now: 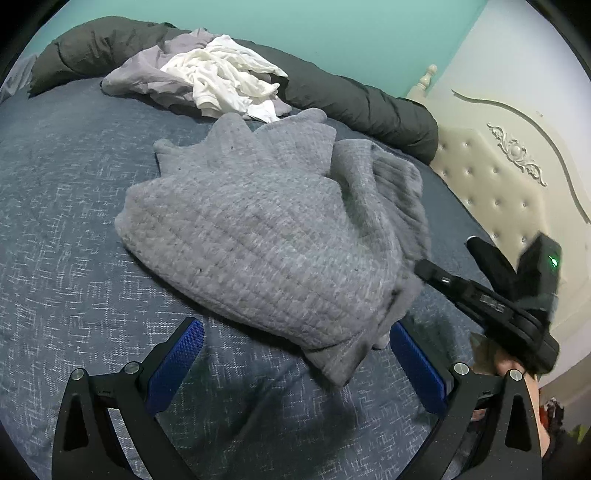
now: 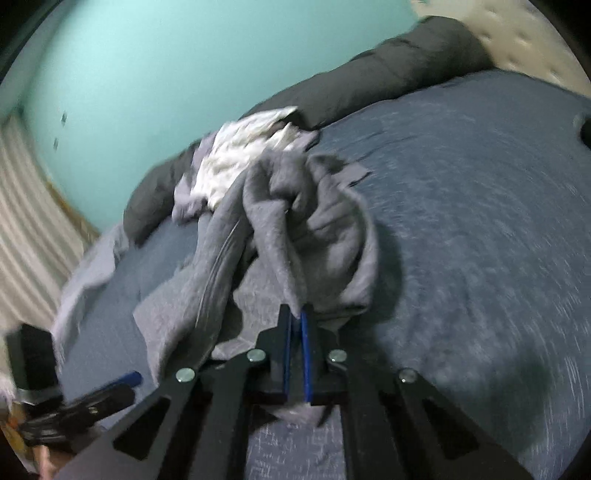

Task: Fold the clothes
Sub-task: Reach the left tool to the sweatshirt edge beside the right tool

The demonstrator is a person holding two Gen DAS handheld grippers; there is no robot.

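Note:
A grey knitted sweater (image 1: 258, 229) lies bunched on the blue bedspread (image 1: 55, 240). My left gripper (image 1: 295, 332) is open, its blue pads either side of the sweater's near hem, nothing pinched. In the right wrist view my right gripper (image 2: 297, 317) is shut on a fold of the grey sweater (image 2: 317, 229), which hangs rumpled and lifted from its fingers. The right gripper (image 1: 424, 267) also shows in the left wrist view, at the sweater's right edge. The left gripper (image 2: 125, 380) appears at the lower left of the right wrist view.
A heap of white (image 1: 225, 81) and pale grey clothes (image 1: 136, 77) lies at the far side of the bed. A dark rolled duvet (image 1: 369, 107) runs along the teal wall (image 1: 295, 29). A cream tufted headboard (image 1: 498, 192) stands on the right.

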